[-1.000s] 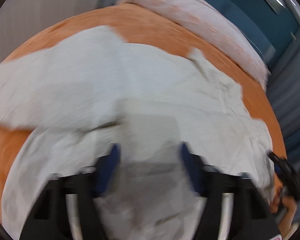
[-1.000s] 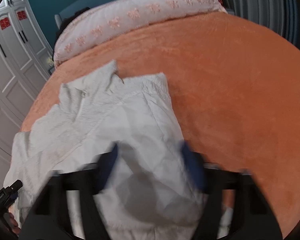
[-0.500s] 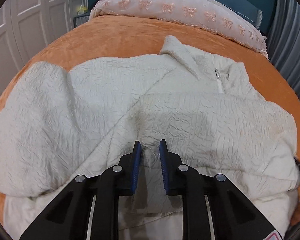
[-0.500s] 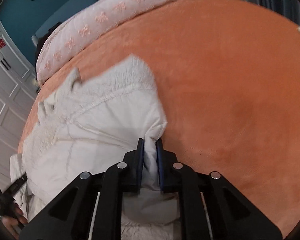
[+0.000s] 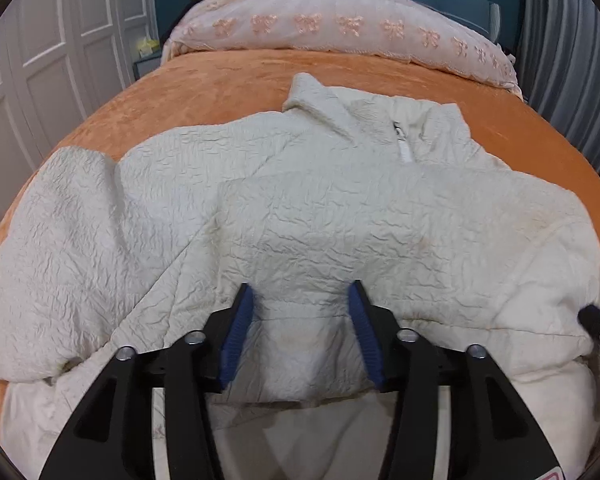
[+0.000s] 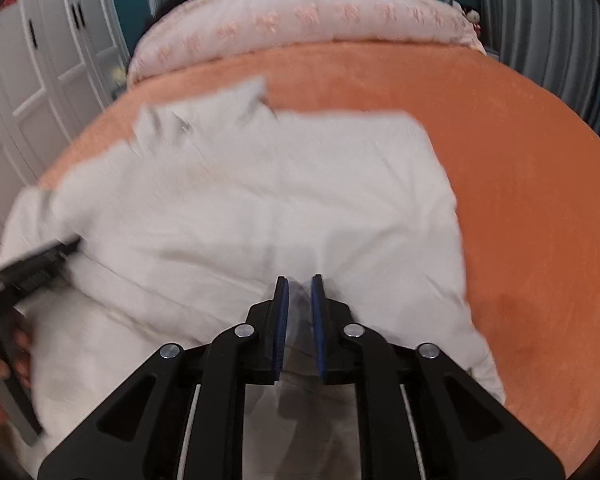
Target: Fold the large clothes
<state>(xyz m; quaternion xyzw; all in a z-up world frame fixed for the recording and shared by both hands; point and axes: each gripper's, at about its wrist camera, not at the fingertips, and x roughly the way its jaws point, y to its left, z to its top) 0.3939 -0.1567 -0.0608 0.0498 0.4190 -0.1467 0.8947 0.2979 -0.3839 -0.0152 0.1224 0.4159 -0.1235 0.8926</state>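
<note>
So the big cream-white crinkle-textured zip-collar jacket (image 5: 312,216) is spread across the orange plush bed (image 5: 228,80), collar pointing at the head edge where the long pink embroidered bolster pillow (image 5: 340,28) lies, hem hanging toward the foot edge.

Starting from the left: the sleeve there is bunched in a puffy heap near the bed's left edge. The left tongs (image 5: 300,320) sit over the lower middle of the jacket with jaws spread wide, nothing pinched.

Over on the right, the right tongs (image 6: 299,312) are nearly closed, with what looks like a thin fold of the jacket (image 6: 260,200) between the pads, though that view is blurry. That side lies with a straight edge, like it's already folded in.

Handling-wise it looks soft, floppy, padded and probably light but bulky, so it'll sag and slide. Best bet is pinching the left sleeve near the cuff or the shoulder seam, not the slack middle.
</note>
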